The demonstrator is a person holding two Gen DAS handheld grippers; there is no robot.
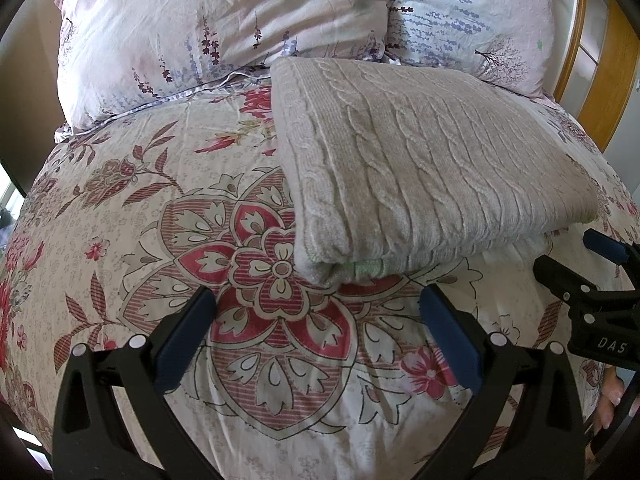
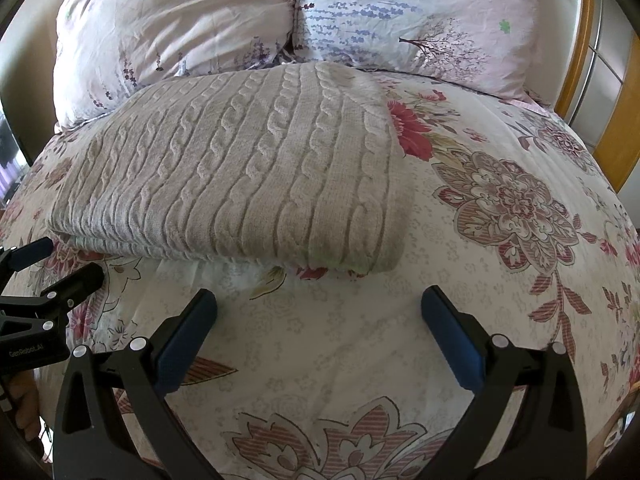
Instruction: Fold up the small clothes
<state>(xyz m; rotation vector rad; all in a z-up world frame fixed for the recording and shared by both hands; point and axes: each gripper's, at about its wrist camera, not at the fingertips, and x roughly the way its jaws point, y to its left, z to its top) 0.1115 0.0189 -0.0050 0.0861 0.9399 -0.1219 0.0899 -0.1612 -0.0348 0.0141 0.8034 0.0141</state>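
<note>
A beige cable-knit sweater (image 1: pixel 420 168) lies folded into a flat rectangle on the flowered bedspread (image 1: pixel 140 216); a strip of green fabric shows at its near folded edge. It also shows in the right wrist view (image 2: pixel 240 176). My left gripper (image 1: pixel 318 312) is open and empty, just short of the sweater's near left corner. My right gripper (image 2: pixel 320 312) is open and empty, just short of the sweater's near right corner. Each gripper shows at the edge of the other's view: the right one (image 1: pixel 600 280) and the left one (image 2: pixel 44 280).
Two pale flowered pillows (image 1: pixel 224 20) (image 2: pixel 420 16) lie against the head of the bed behind the sweater. A wooden bed frame (image 1: pixel 608 92) rises at the far right. The bedspread spreads out to the left and right of the sweater.
</note>
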